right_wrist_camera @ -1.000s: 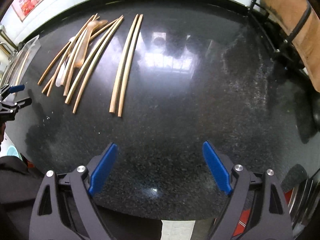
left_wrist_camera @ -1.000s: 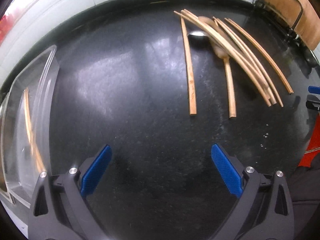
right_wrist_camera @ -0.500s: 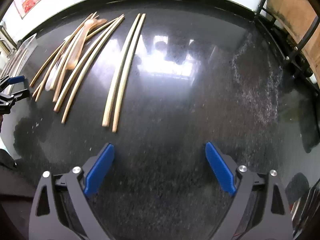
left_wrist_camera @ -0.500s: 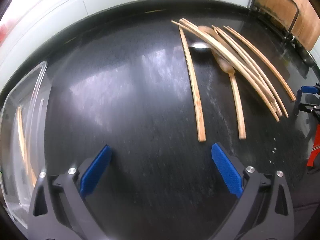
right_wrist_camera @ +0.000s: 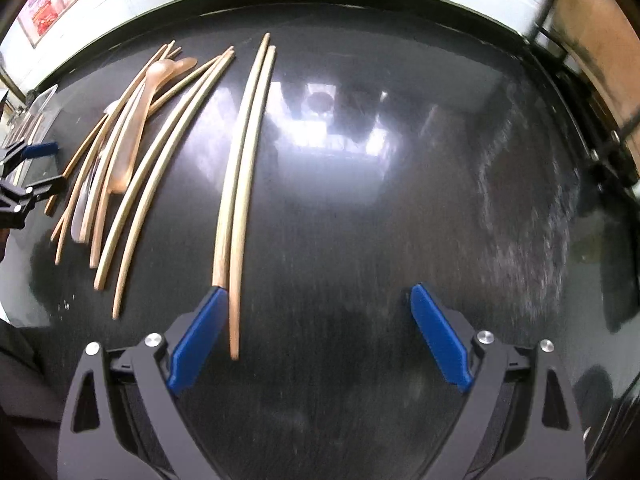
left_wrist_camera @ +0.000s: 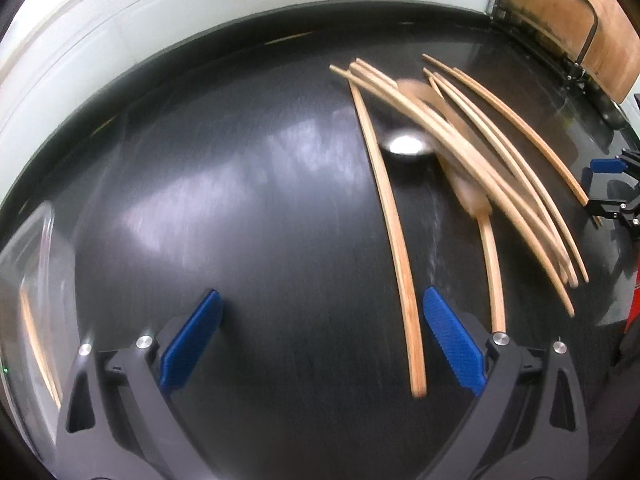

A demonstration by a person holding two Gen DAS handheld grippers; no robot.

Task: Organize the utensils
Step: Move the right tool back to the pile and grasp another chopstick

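Pale wooden chopsticks (right_wrist_camera: 240, 184) (long, slim), loose pile, both tongs wide open, empty.

Sticks and spoons on the counter (right_wrist_camera: 360, 208)

Long wooden chopsticks (right_wrist_camera: 240, 184) lie flat in a loose bunch, with a tan spoon (right_wrist_camera: 136, 128) among them.

A glossy black speckled bench (left_wrist_camera: 248, 208) was seen filling both views, with pale window-like reflections (right_wrist_camera: 332, 124) spread across its polished top. A white tiled wall (left_wrist_camera: 168, 12) was seen curving behind the far edge of the bench. At the right end, a brown wooden board (left_wrist_camera: 560, 12) held upright in a dark metal frame (left_wrist_camera: 588, 28) was seen standing at the bench's edge; in the right wrist view it was blurred. A red-and-white picture (right_wrist_camera: 44, 12) was seen on the wall at upper left. Faint whitish streaks (right_wrist_camera: 520, 216) were seen on the right part of the bench.
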